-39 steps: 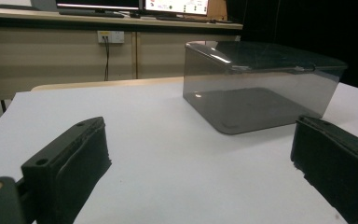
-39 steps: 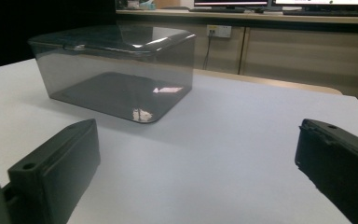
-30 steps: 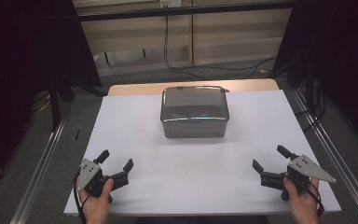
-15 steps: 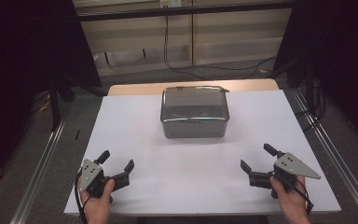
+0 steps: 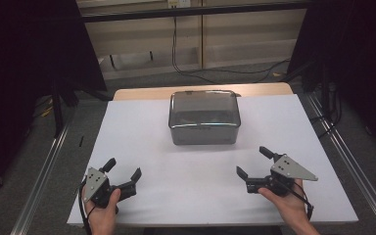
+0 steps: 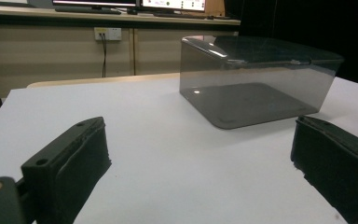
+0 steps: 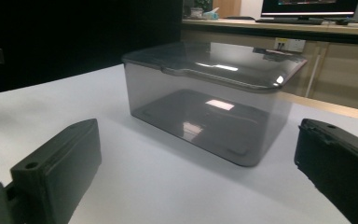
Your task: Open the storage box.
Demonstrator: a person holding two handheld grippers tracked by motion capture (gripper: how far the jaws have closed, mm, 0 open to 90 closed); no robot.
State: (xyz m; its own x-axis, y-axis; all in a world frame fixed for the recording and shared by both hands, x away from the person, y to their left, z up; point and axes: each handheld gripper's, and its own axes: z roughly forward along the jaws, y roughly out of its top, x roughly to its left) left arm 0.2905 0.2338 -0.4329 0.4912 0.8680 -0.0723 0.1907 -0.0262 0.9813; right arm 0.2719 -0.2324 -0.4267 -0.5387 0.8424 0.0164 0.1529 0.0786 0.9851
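Smoked plastic box [image 5: 204, 117] w/ its lid on sits toward the far edge of the white table [image 5: 142, 127], about centred left-to-right. Your left gripper [image 5: 123, 175] is near the front-left corner, jaws spread wide, nothing between them. Your right gripper [image 5: 257, 163] is near the front edge, right of centre, jaws also wide apart and empty. Both point at the box, well apart from it.

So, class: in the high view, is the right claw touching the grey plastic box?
No: the right claw sits open on the white table, well short of the lidded grey box.
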